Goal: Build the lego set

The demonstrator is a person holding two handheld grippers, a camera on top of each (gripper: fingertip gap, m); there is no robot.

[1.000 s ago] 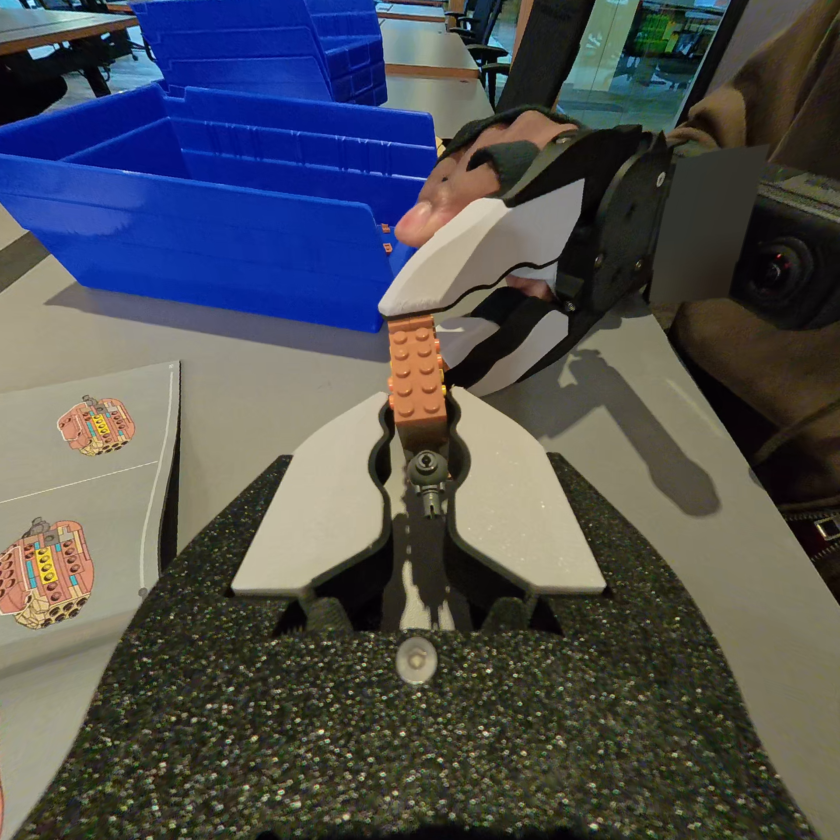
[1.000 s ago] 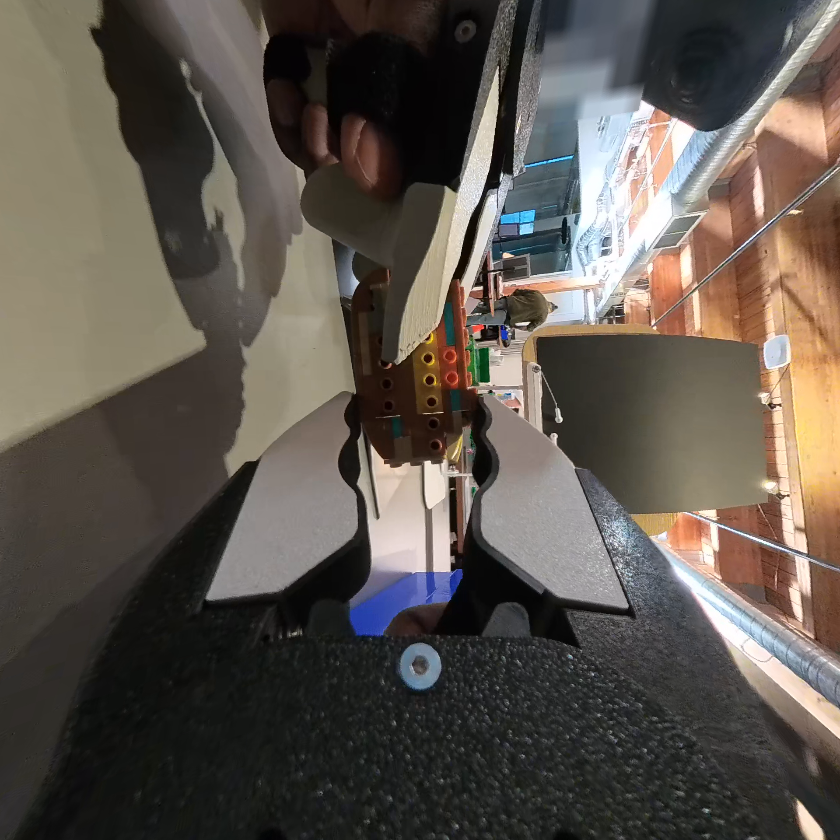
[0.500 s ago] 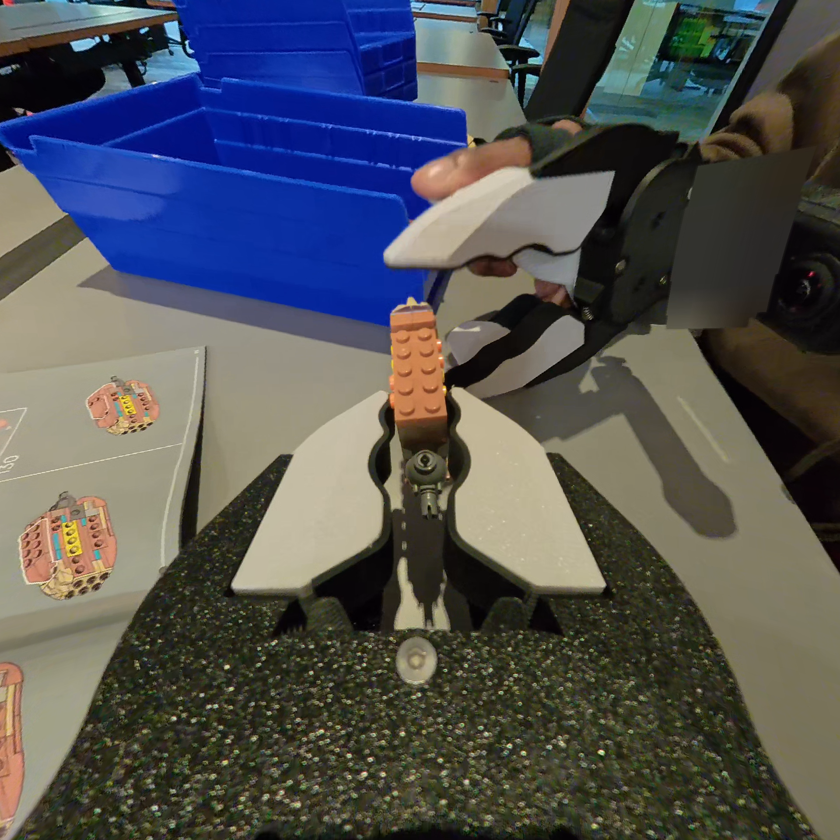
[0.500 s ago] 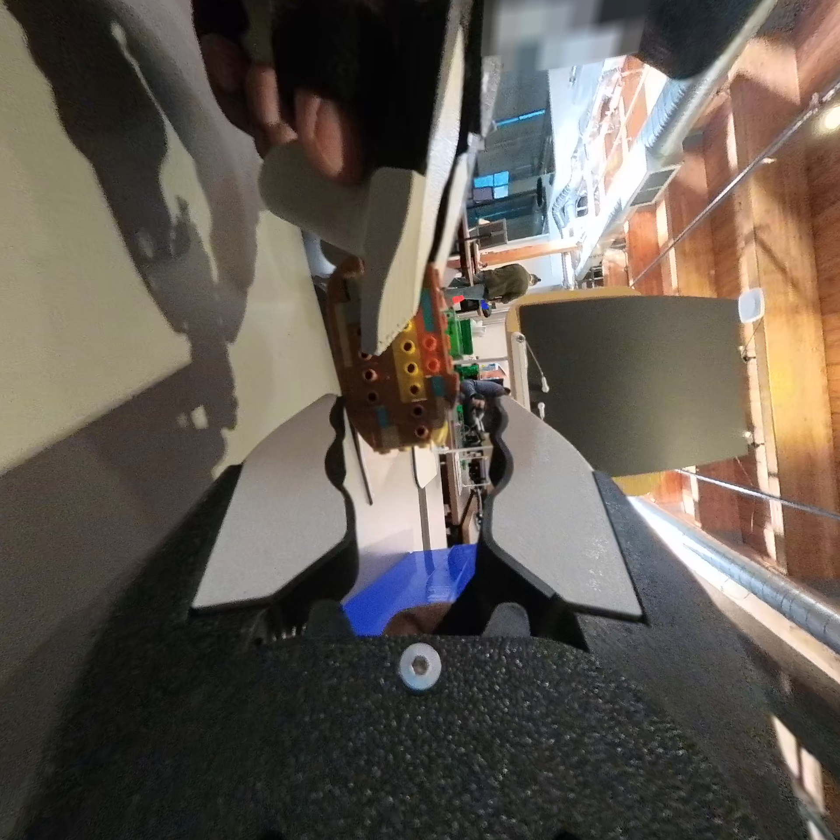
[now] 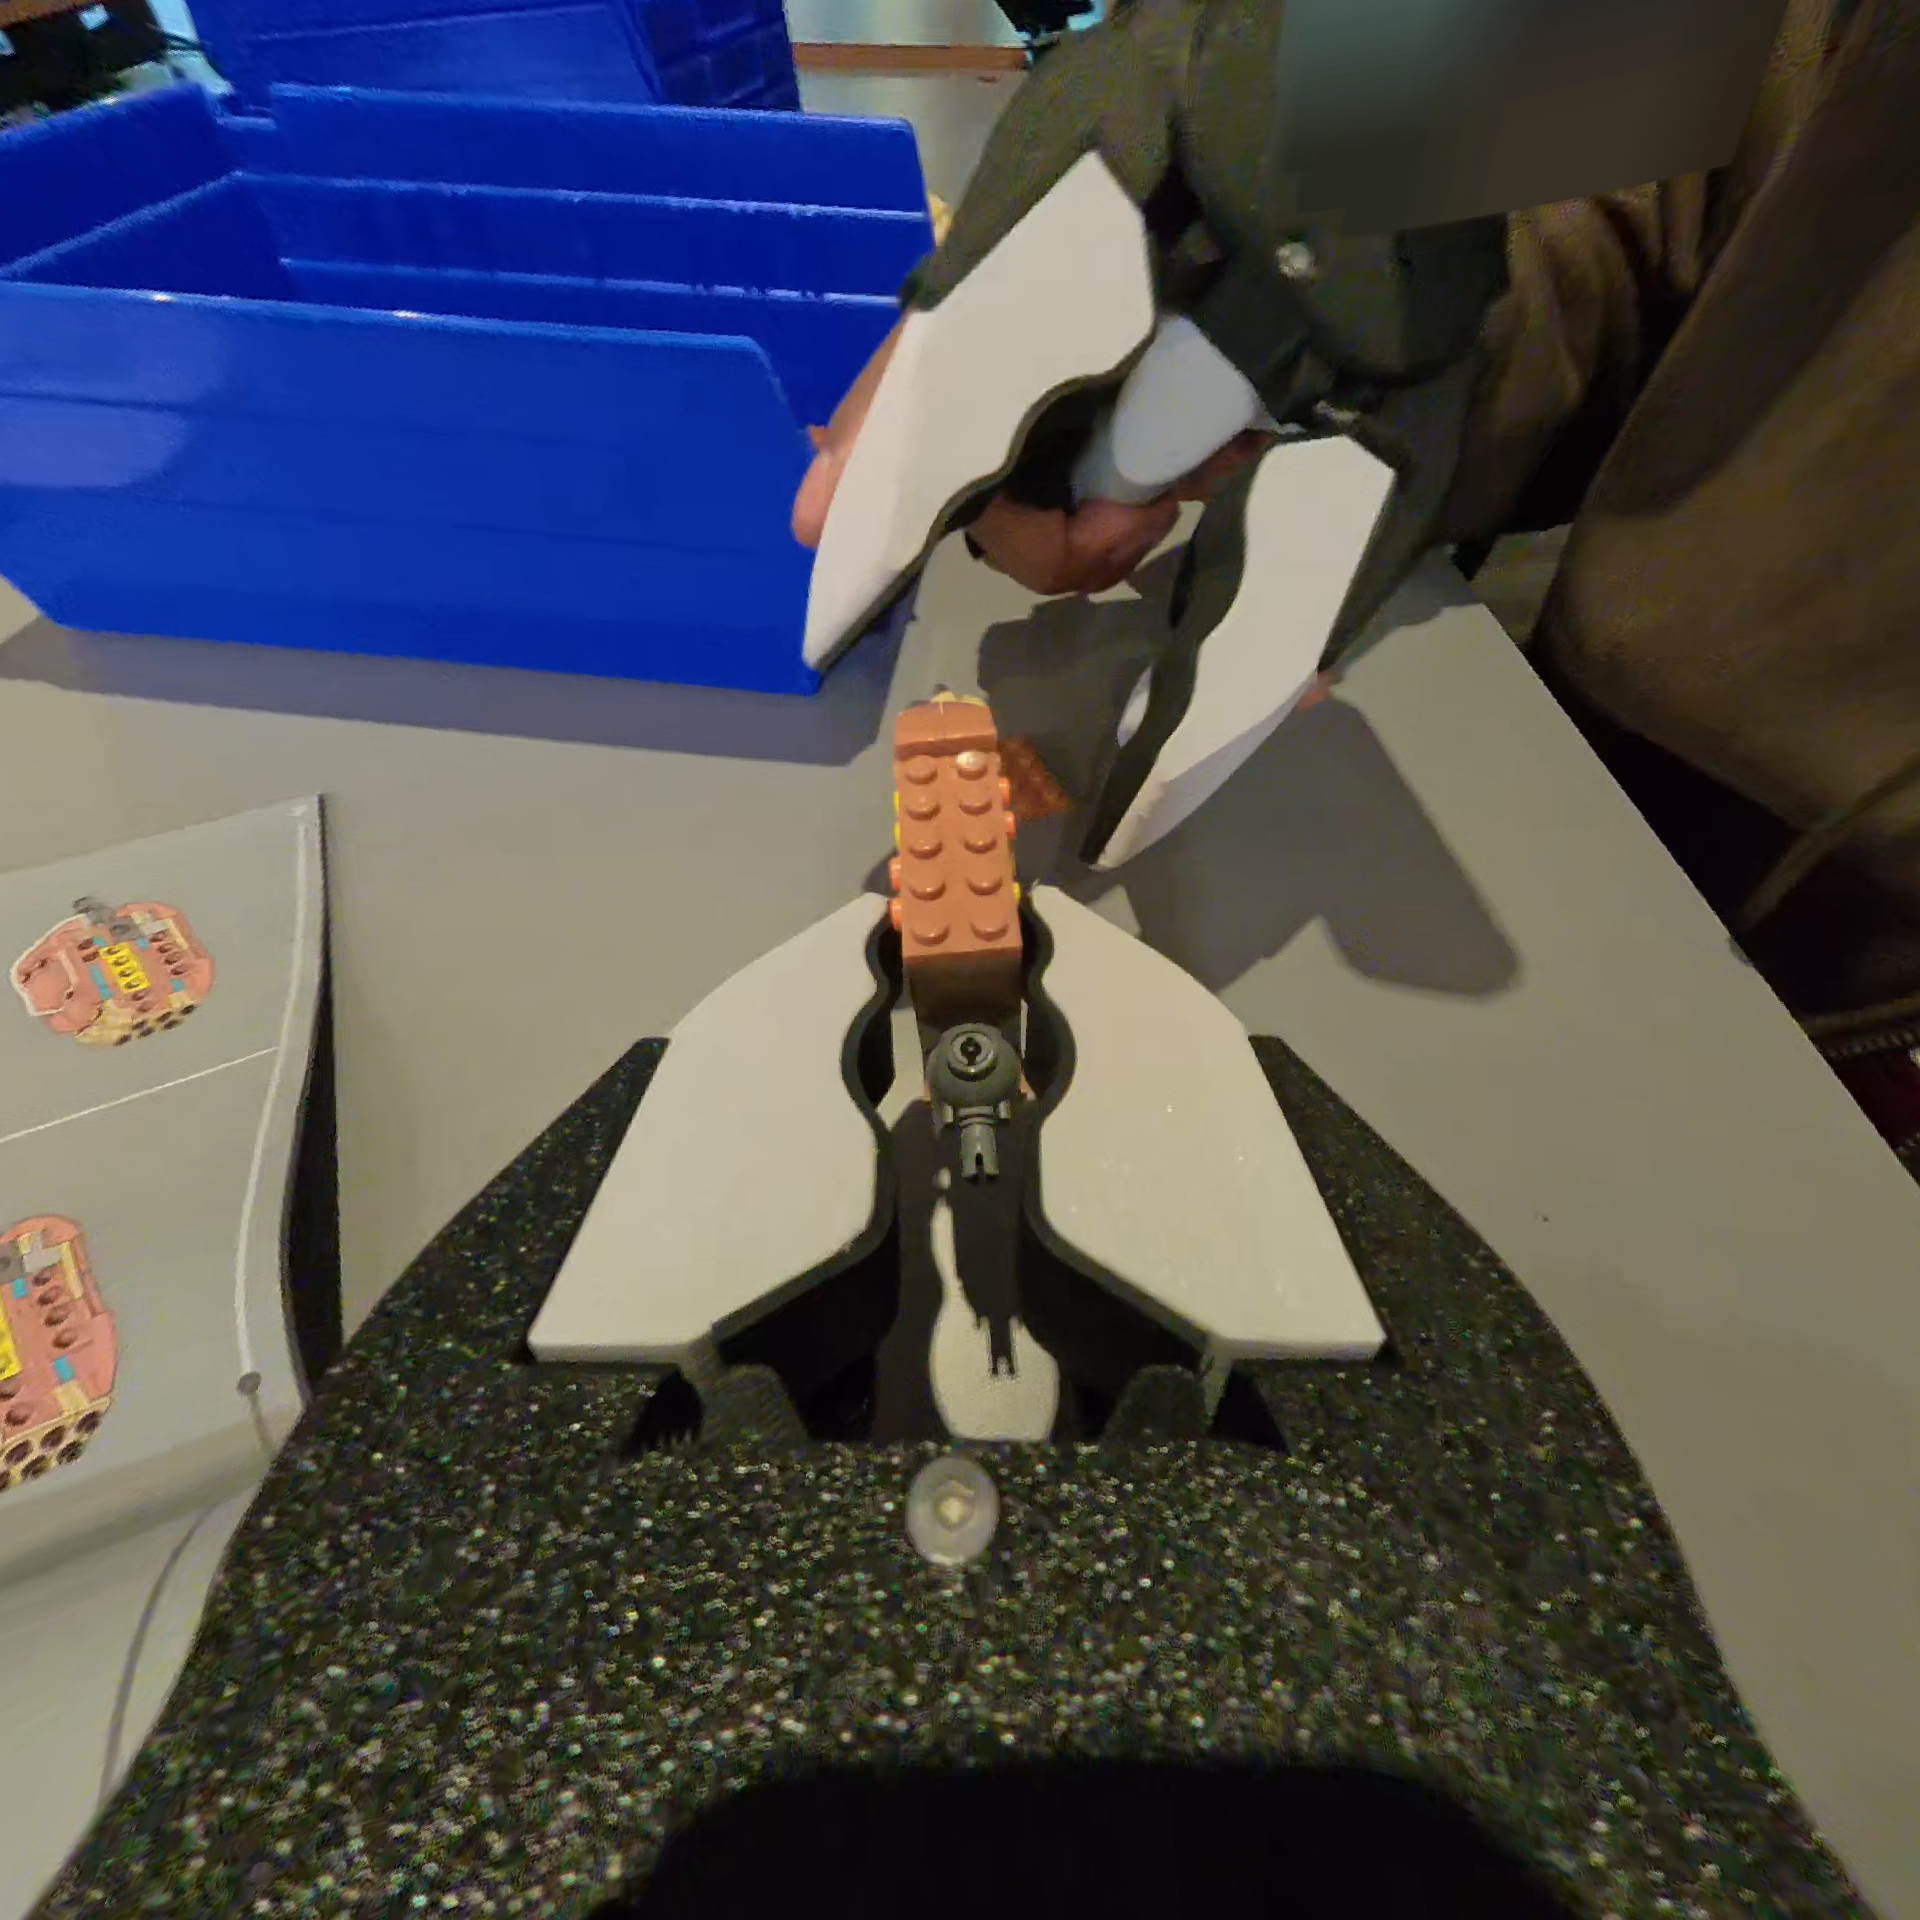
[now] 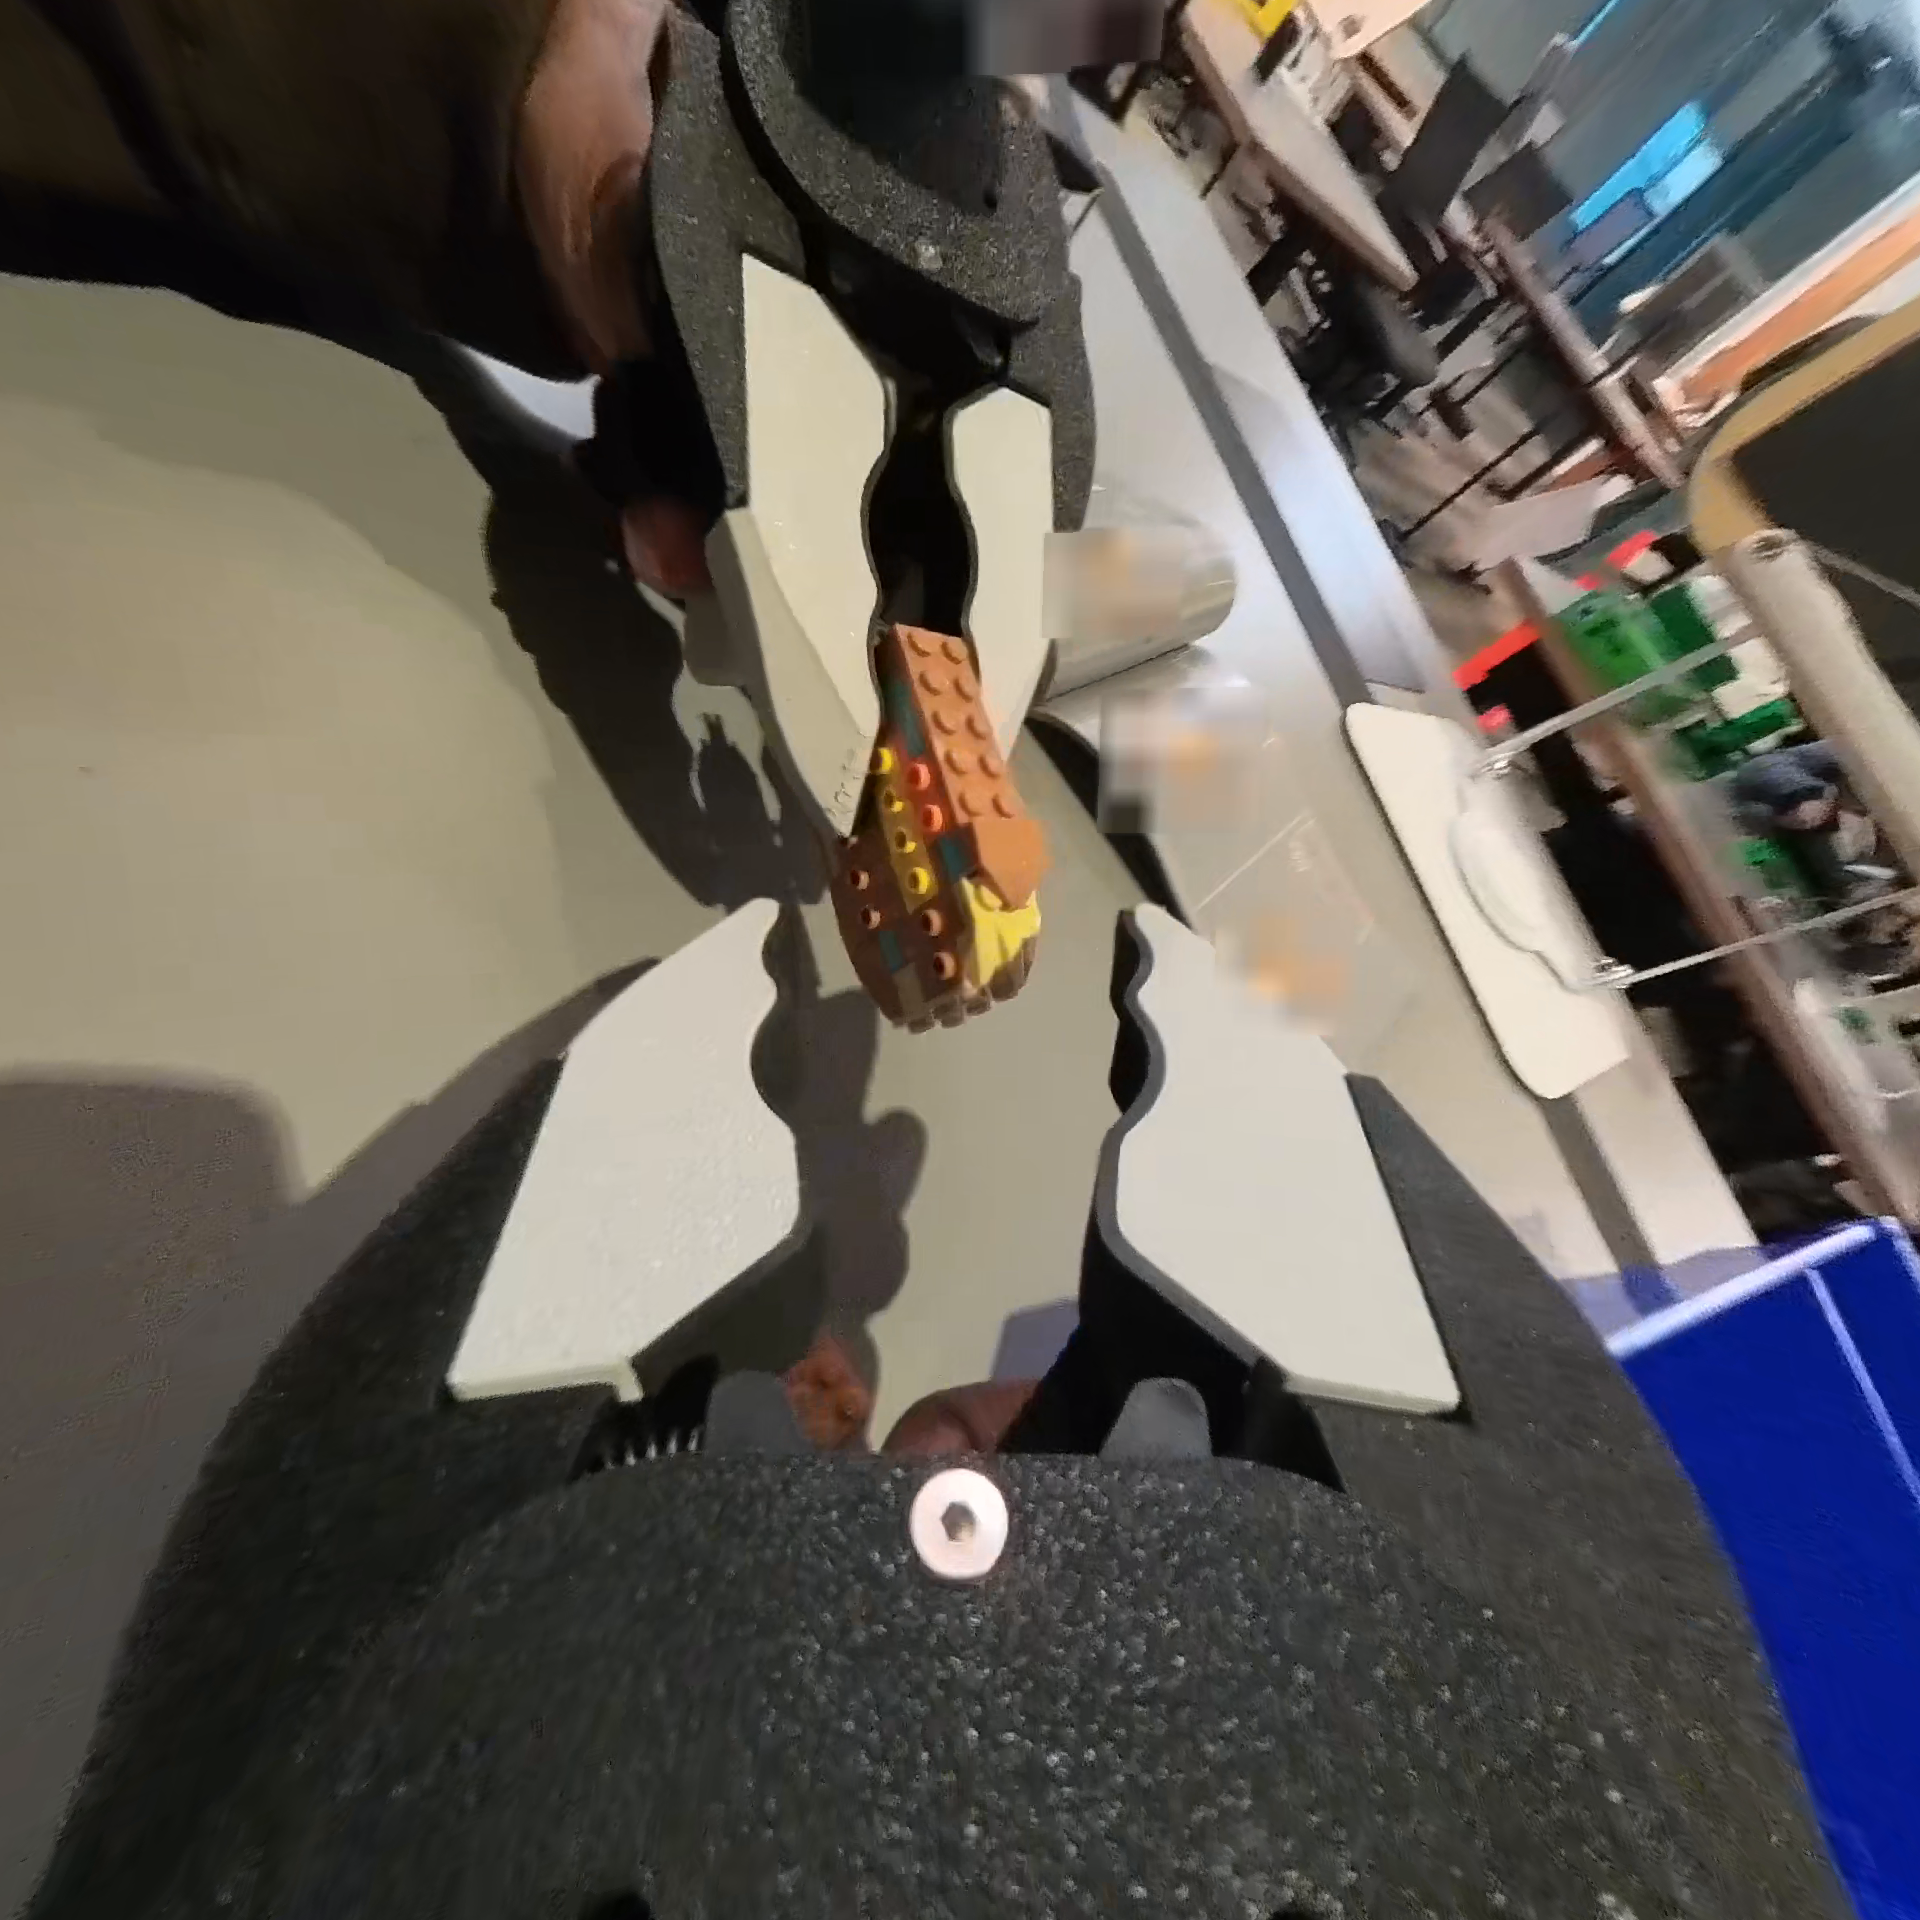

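Note:
My left gripper [image 5: 961, 909] is shut on the lego build [image 5: 951, 831], an orange-brown studded block held above the grey table. A dark grey pin piece [image 5: 971, 1081] sticks out of its near end. In the right wrist view the build [image 6: 935, 831] shows brown, yellow, orange and teal bricks between the left gripper's fingers [image 6: 800, 623]. My right gripper [image 6: 951, 914] is open and empty, its jaws wide apart just short of the build's free end. Its fingers [image 5: 935, 416] show beyond the build in the left wrist view.
A blue bin [image 5: 416, 468] stands at the back left, with more blue bins behind it. An instruction booklet [image 5: 156, 1039] lies at the left. A small brown piece [image 5: 1039, 795] lies on the table [image 5: 1455, 1039] beyond the build. A person's sleeve fills the right. My left and right fingertips are right by each other.
My right gripper has opened, let go of the build, drawn back and turned. My left gripper still holds the build in about the same place.

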